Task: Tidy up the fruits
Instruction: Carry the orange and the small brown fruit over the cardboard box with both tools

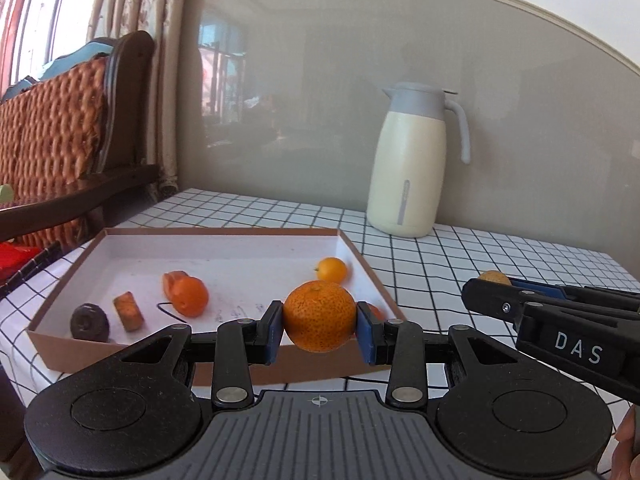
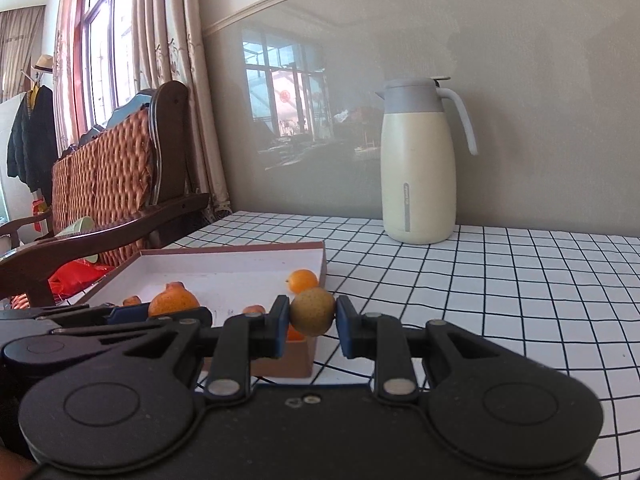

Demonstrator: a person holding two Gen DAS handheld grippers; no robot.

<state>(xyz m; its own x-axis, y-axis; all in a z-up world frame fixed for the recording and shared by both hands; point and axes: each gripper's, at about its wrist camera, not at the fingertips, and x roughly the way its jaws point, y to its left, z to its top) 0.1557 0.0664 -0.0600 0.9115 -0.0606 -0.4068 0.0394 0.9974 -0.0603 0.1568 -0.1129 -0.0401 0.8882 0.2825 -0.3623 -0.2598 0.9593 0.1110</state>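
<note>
Carrying: left tool (image 1: 320,330) grips the mandarin (image 1: 319,316), right tool (image 2: 313,316) the kumquat (image 2: 312,311); release low inside the box (image 1: 200,233).

**Where things sit**

My left claw (image 1: 320,326) holds a mandarin (image 1: 319,316) over the tray's (image 1: 224,233) near right corner; my right claw (image 2: 313,317) holds a small fruit (image 2: 312,311) just right of it. The jug (image 1: 408,168) stands behind, on the table (image 1: 460,264).

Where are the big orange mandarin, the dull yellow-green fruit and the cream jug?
Big orange mandarin (image 1: 319,316), left wrist view, front skin.
Dull yellow-green fruit (image 2: 313,311), right wrist view, middle.
Cream jug (image 2: 418,184), right wrist view, body.
</note>
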